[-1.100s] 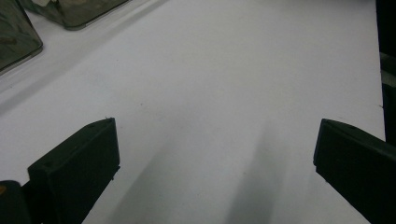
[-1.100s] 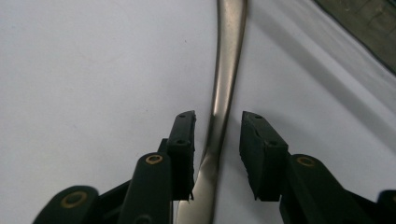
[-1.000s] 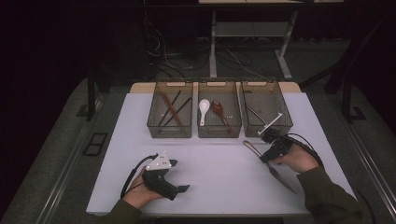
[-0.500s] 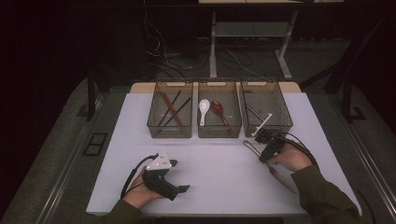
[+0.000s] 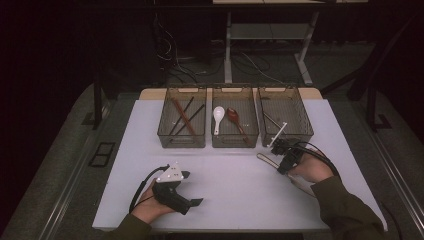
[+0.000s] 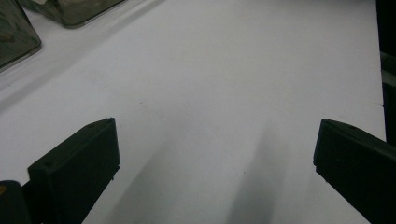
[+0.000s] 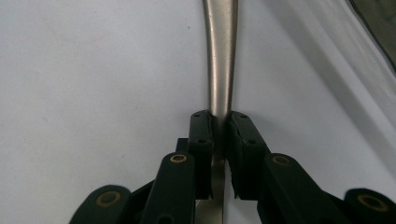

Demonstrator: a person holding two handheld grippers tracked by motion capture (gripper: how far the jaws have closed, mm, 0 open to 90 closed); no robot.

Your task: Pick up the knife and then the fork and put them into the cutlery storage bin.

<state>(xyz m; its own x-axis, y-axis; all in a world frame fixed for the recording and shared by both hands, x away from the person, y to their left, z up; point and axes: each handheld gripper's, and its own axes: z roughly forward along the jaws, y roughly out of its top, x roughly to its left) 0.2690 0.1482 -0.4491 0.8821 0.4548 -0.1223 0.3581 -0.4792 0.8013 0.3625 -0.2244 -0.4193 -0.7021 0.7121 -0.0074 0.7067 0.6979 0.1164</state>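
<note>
A metal utensil [image 7: 221,56] lies on the white table [image 5: 235,200], its long silver handle [image 5: 264,158] pointing away in the right gripper view. My right gripper [image 7: 219,122] has just been closing, and its pads now press on both sides of that handle. In the high view the right gripper [image 5: 280,151] sits low on the table just in front of the right bin. My left gripper [image 5: 191,189] rests at the near left, and in its own view the left gripper [image 6: 215,144] is open wide with bare table between the jaws.
Three clear bins stand in a row at the back: the left bin [image 5: 165,131] holds chopsticks, the middle bin [image 5: 252,135] a white spoon [image 5: 218,116] and a brown spoon [image 5: 234,119], the right bin [image 5: 304,131] thin utensils. A black cable trails from each gripper.
The right hand has edged slightly left and its jaws have narrowed onto the metal handle. The left hand has stayed put.
</note>
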